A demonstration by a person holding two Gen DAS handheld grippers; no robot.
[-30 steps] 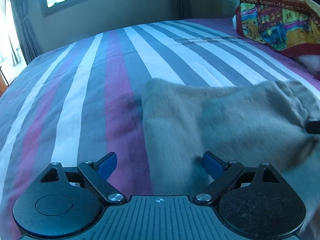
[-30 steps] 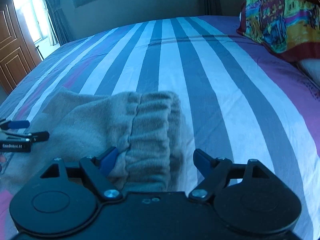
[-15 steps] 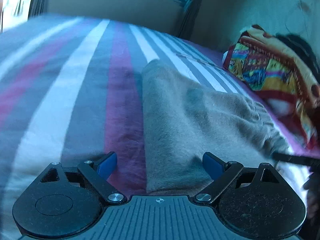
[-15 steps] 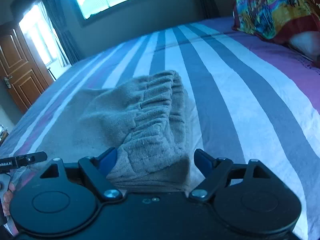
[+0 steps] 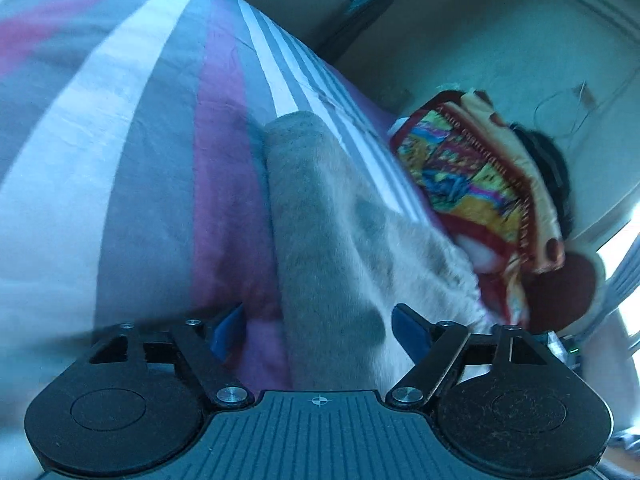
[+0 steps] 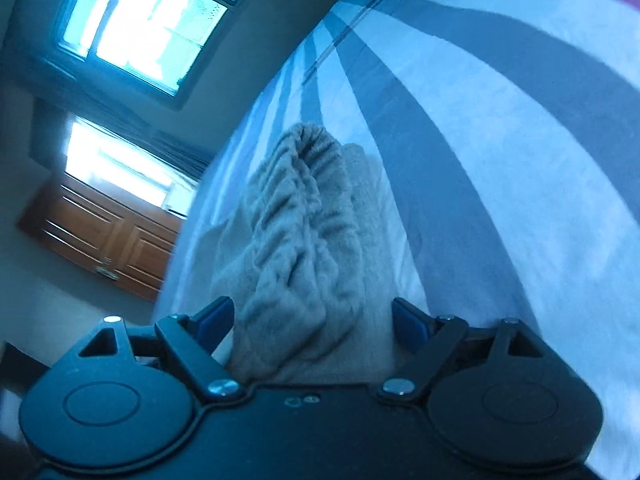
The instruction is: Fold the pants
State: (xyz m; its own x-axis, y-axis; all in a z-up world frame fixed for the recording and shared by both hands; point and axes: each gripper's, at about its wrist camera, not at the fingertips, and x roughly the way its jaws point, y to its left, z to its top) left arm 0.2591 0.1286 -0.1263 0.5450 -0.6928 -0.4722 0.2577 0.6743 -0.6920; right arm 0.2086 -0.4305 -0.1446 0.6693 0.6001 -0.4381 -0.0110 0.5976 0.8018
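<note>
The grey fleece pants (image 5: 340,240) lie folded on the striped bed (image 5: 132,168). In the left wrist view their folded side edge runs between the fingers of my left gripper (image 5: 320,330), which is open and low against the cloth. In the right wrist view the gathered elastic waistband (image 6: 304,216) lies between the fingers of my right gripper (image 6: 312,322), also open. Both views are tilted. Neither gripper holds the cloth.
A colourful folded blanket (image 5: 480,184) and pillows lie at the head of the bed beyond the pants. A window (image 6: 148,20) and a wooden door (image 6: 112,236) are off the bed's far side. Striped sheet (image 6: 500,160) extends right of the pants.
Both grippers have rolled and dropped lower toward the bed, staying open. The left view now points toward the pillows; the right view tilts toward the window. The pants have not moved.
</note>
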